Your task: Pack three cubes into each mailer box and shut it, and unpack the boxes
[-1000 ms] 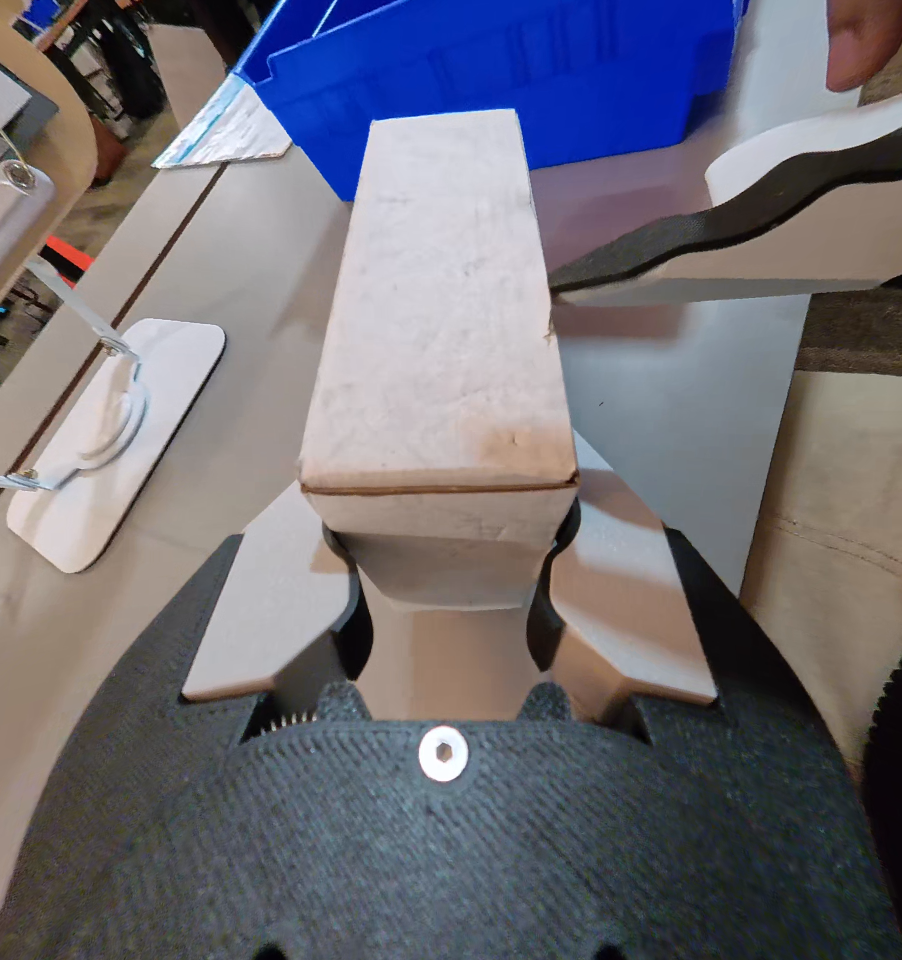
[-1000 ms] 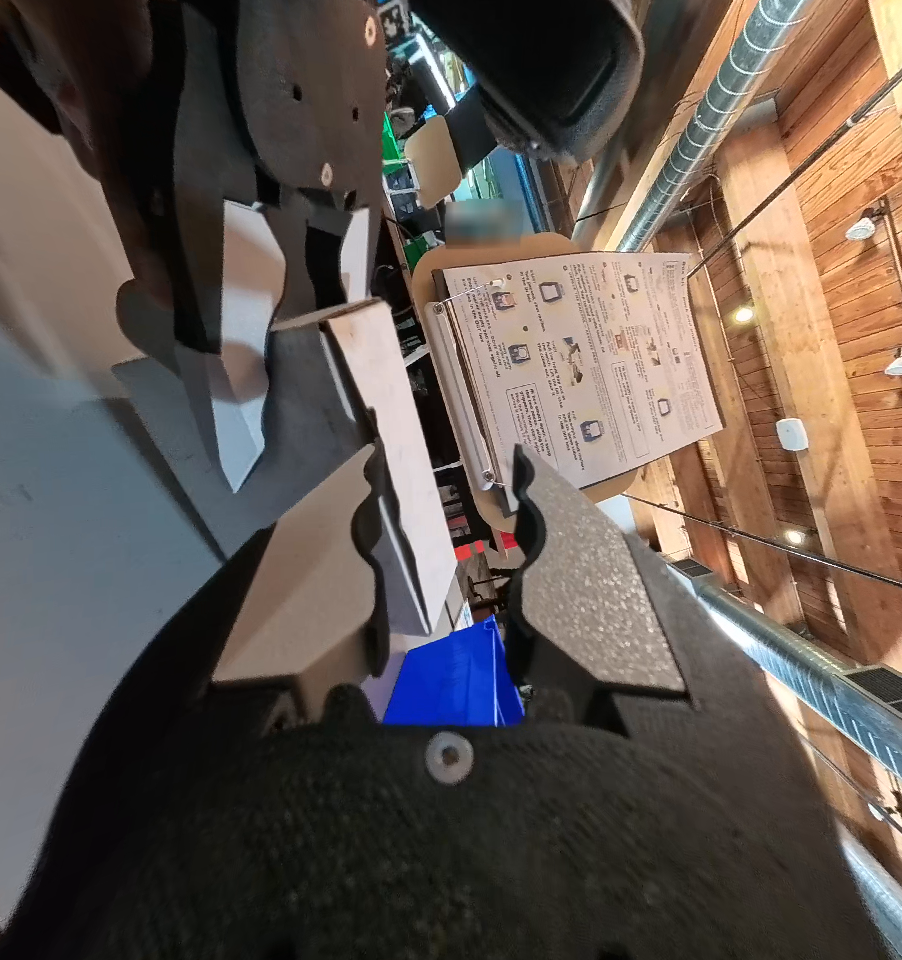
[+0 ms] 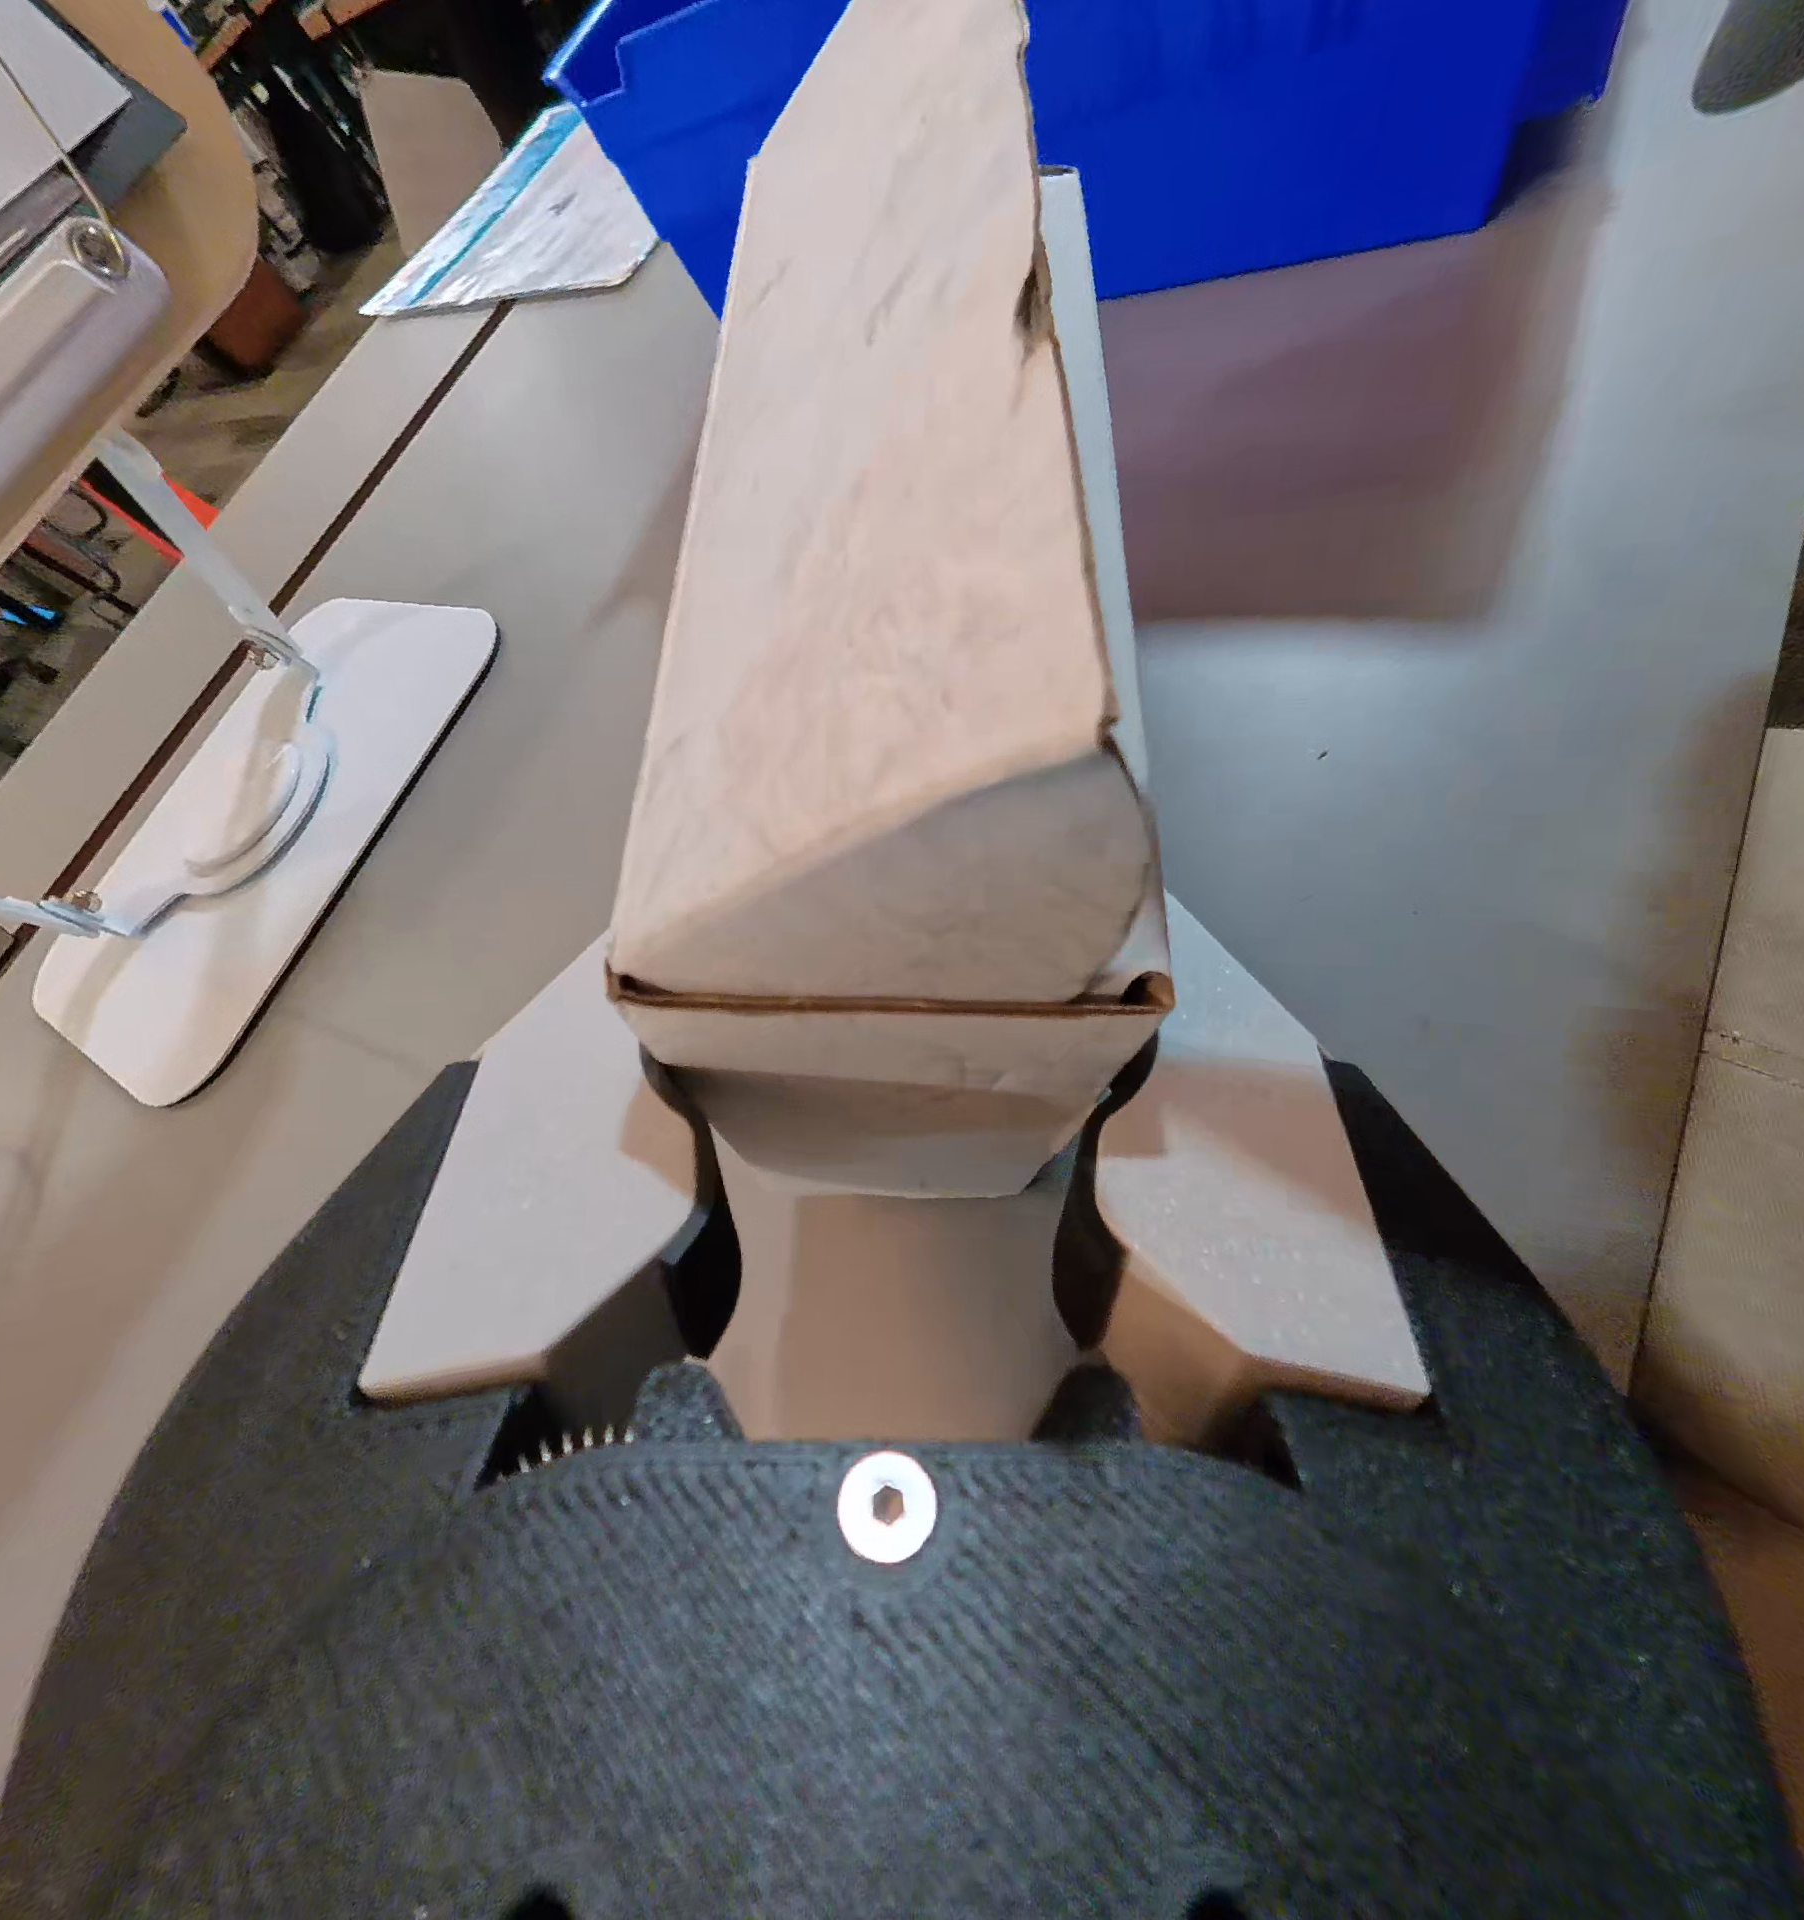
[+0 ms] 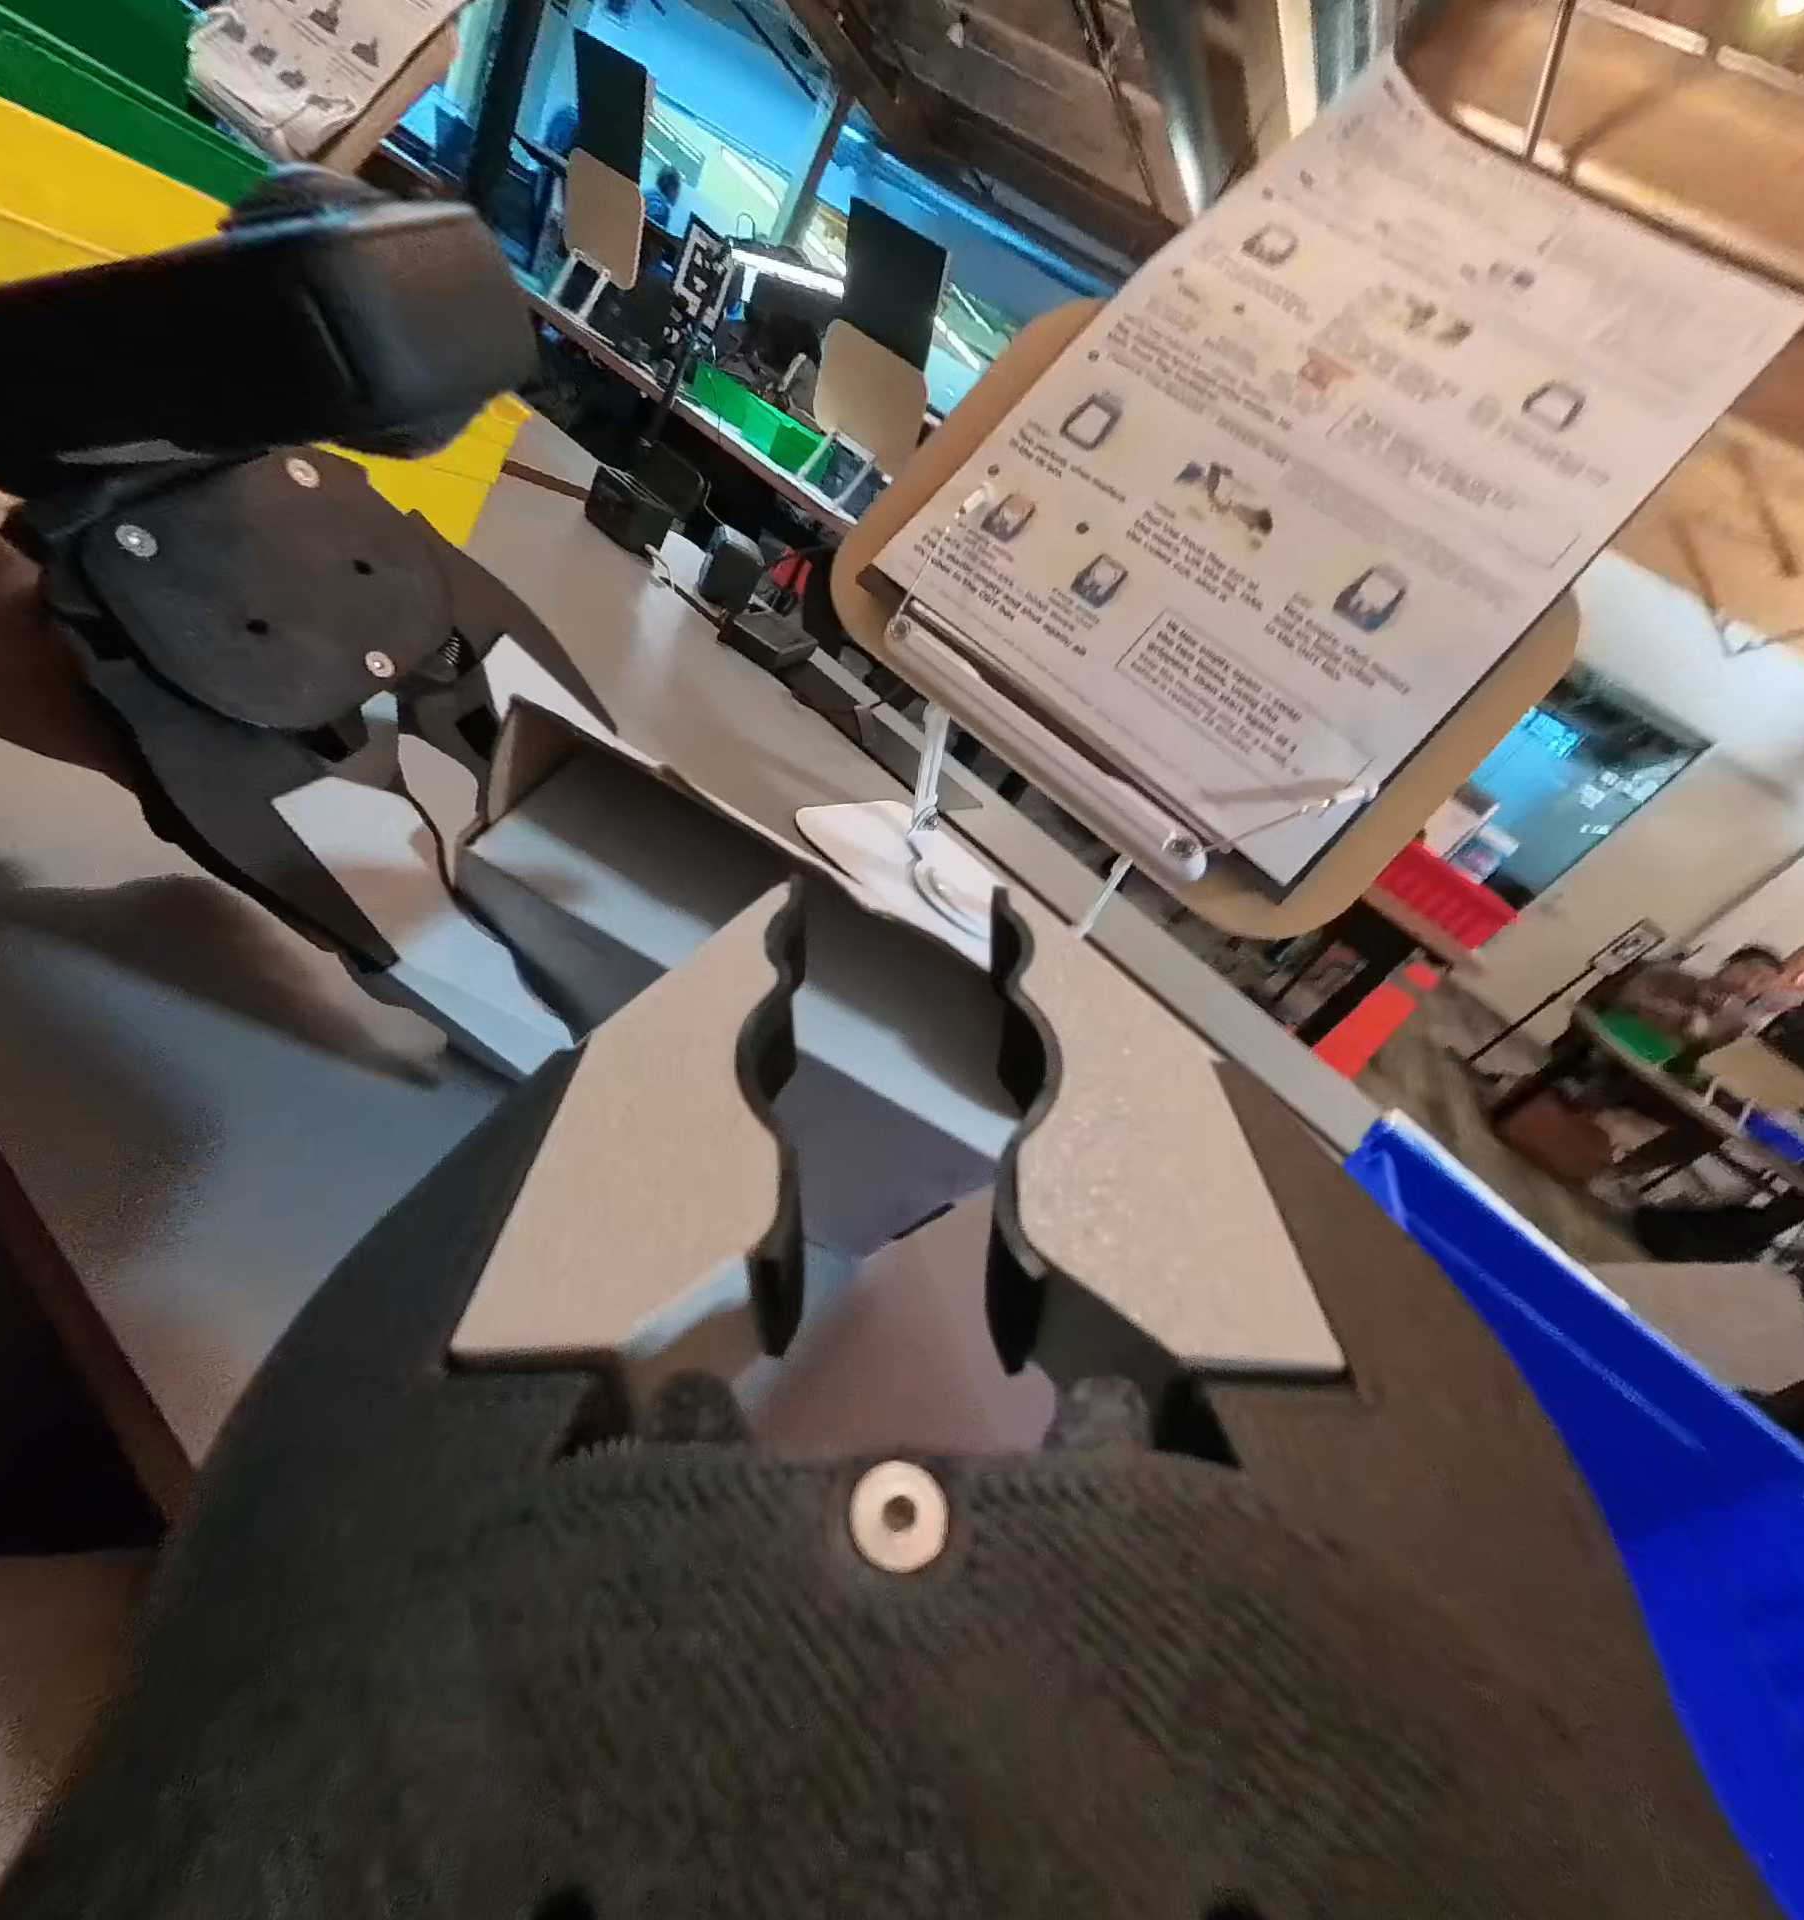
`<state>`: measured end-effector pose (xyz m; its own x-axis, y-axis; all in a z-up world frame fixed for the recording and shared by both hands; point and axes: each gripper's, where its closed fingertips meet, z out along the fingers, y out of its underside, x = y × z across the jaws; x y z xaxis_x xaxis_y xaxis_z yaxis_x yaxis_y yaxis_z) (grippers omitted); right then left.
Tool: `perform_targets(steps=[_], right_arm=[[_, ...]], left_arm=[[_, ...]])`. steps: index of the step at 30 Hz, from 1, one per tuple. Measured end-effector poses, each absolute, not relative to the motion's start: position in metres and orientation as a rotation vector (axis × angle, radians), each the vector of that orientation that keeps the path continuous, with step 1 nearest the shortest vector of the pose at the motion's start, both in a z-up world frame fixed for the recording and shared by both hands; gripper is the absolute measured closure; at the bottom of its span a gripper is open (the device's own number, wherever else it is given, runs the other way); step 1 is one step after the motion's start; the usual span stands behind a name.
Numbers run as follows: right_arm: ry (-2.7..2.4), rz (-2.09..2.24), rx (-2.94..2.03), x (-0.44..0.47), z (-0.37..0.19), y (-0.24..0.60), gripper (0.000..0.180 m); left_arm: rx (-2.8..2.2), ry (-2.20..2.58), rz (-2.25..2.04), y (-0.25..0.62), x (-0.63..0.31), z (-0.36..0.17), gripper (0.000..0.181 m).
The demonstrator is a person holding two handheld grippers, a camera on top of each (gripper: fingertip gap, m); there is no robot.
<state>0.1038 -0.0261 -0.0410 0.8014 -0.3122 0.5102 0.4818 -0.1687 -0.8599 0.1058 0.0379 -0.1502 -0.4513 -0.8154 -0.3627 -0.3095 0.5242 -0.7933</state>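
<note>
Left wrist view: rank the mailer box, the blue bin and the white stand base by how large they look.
1. mailer box, though nearest the camera
2. blue bin, partly cut off
3. white stand base

I see the pale cardboard mailer box (image 3: pixel 877 623) on the grey table, its creased lid flap raised, interior hidden.

The lid of the mailer box (image 3: pixel 877 582) now stands up; a second ago it lay flat. My right gripper (image 4: pixel 893 1049) was beside the box with a finger touching it. Now it is away from the box and turned level, with nothing between its fingers.
</note>
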Motion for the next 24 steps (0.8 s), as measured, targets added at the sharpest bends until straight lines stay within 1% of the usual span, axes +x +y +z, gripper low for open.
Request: perform_targets(steps=[5,10,13,16,19,21,22,23,24], right_arm=[[0.007,-0.555,-1.686,0.118,-0.061,-0.022,0.142],[0.129,-0.306,-1.741,0.120,-0.078,-0.016,0.136],[0.137,-0.279,-1.767,0.120,-0.085,-0.015,0.135],[0.116,-0.321,-1.780,0.121,-0.086,-0.016,0.138],[0.111,-0.319,-1.789,0.119,-0.086,-0.016,0.140],[0.107,-0.318,-1.793,0.119,-0.087,-0.017,0.141],[0.106,-0.312,-1.798,0.118,-0.087,-0.016,0.143],[0.111,-0.305,-1.798,0.118,-0.087,-0.016,0.143],[0.110,-0.302,-1.802,0.118,-0.088,-0.016,0.143]], left_arm=[[-0.925,1.992,-0.847,0.042,0.107,-0.149,0.107],[-0.787,2.006,-0.830,0.030,0.102,-0.148,0.106],[-0.763,2.038,-0.889,0.021,0.097,-0.147,0.107],[-0.723,2.060,-1.042,0.006,0.086,-0.136,0.091],[-0.705,1.995,-1.148,0.003,0.083,-0.114,0.090],[-0.708,1.930,-1.209,0.004,0.083,-0.099,0.099],[-0.704,1.898,-1.227,0.005,0.083,-0.092,0.108],[-0.690,1.886,-1.237,0.005,0.082,-0.088,0.122],[-0.692,1.884,-1.230,0.006,0.082,-0.087,0.123]])
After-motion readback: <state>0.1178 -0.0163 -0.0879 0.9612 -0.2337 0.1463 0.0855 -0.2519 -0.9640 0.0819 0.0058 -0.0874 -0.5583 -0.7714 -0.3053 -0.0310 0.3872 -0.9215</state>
